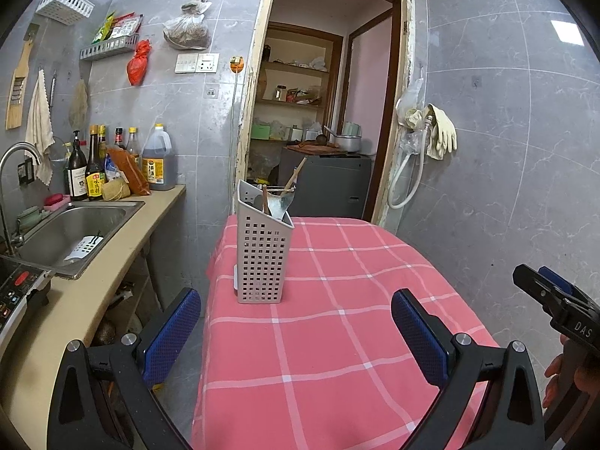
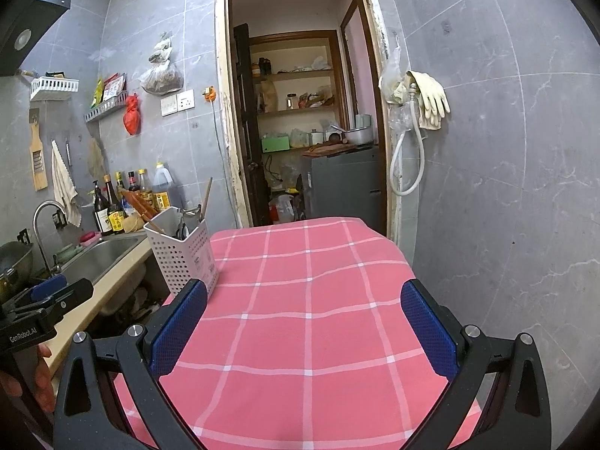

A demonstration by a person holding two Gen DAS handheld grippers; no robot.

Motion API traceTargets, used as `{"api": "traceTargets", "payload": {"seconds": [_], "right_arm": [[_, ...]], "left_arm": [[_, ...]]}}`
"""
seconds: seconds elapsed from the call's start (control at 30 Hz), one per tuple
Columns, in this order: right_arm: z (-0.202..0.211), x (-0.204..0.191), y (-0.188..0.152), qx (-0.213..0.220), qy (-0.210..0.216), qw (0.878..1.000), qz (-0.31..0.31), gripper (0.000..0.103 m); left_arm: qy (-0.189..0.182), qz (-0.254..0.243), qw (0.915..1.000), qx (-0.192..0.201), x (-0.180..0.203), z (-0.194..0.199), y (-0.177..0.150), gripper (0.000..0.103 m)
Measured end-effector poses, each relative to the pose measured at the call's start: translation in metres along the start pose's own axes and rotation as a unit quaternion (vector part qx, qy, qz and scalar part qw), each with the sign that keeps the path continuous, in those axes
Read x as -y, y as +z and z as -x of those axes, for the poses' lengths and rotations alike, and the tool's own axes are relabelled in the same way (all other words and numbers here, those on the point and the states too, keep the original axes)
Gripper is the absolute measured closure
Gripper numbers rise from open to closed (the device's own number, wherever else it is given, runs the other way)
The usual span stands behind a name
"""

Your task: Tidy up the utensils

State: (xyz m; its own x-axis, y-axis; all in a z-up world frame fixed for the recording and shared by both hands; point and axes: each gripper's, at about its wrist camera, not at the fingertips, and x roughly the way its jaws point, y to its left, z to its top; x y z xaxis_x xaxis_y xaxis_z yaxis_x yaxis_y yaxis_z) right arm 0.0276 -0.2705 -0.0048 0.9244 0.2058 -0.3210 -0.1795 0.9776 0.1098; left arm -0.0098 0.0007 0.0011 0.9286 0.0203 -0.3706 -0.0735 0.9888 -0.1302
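Grey-tiled kitchen is surrounding a pink checked desk (image 1: 337, 337). Both tools, left tool (image 1: 296, 333) and right tool (image 2: 303, 333), are hanging apart and empty; utensil basket (image 1: 262, 258) is standing at eleven o'clock, seemingly already filled, best approached squarely.

Premises are a small domestic kitchen with grey marble-look wall tiles (image 1: 506, 86). Evidence: a stainless sink (image 1: 71, 232) with curved tap (image 1: 18, 153) set in a beige counter (image 1: 123, 262), bottles of sauce and oil (image 1: 112, 165) against the wall, wall racks (image 1: 108, 47) of packets, a hanging cloth (image 1: 39, 127) and rubber gloves (image 1: 442, 131). A doorway (image 1: 322, 93) opens onto pantry shelves with jars and a pot (image 1: 348, 142); a table under pink checked cloth (image 1: 337, 318) carries a perforated utensil holder (image 1: 262, 255).
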Motion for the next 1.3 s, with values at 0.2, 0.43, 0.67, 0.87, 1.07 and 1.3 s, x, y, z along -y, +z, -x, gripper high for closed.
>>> {"api": "traceTargets", "payload": {"seconds": [0.2, 0.43, 0.67, 0.87, 1.07, 1.3], "right_arm": [[0.0001, -0.0009, 0.0002, 0.000, 0.001, 1.000, -0.001, 0.001], [0.0001, -0.0006, 0.0001, 0.000, 0.000, 1.000, -0.001, 0.001], [-0.0008, 0.0010, 0.0000, -0.001, 0.001, 1.000, -0.002, 0.001], [-0.0009, 0.0015, 0.0004, 0.000, 0.001, 1.000, -0.001, 0.001], [-0.0009, 0.0012, -0.0003, -0.001, 0.001, 1.000, -0.002, 0.001], [-0.0005, 0.0029, 0.0001, -0.001, 0.001, 1.000, -0.002, 0.001]], "left_arm": [[-0.001, -0.001, 1.0000, 0.000, -0.0007, 0.0002, 0.0002, 0.001], [-0.001, -0.001, 1.0000, 0.000, 0.0009, 0.0000, 0.0006, 0.001], [-0.001, -0.003, 1.0000, 0.000, 0.0021, 0.0001, 0.0007, 0.001], [-0.001, -0.002, 1.0000, 0.001, 0.0032, 0.0004, 0.0002, 0.001], [0.000, -0.002, 1.0000, 0.000, 0.0032, 0.0008, 0.0002, 0.001], [-0.001, -0.003, 1.0000, 0.001, 0.0039, 0.0012, 0.0009, 0.001]]}}
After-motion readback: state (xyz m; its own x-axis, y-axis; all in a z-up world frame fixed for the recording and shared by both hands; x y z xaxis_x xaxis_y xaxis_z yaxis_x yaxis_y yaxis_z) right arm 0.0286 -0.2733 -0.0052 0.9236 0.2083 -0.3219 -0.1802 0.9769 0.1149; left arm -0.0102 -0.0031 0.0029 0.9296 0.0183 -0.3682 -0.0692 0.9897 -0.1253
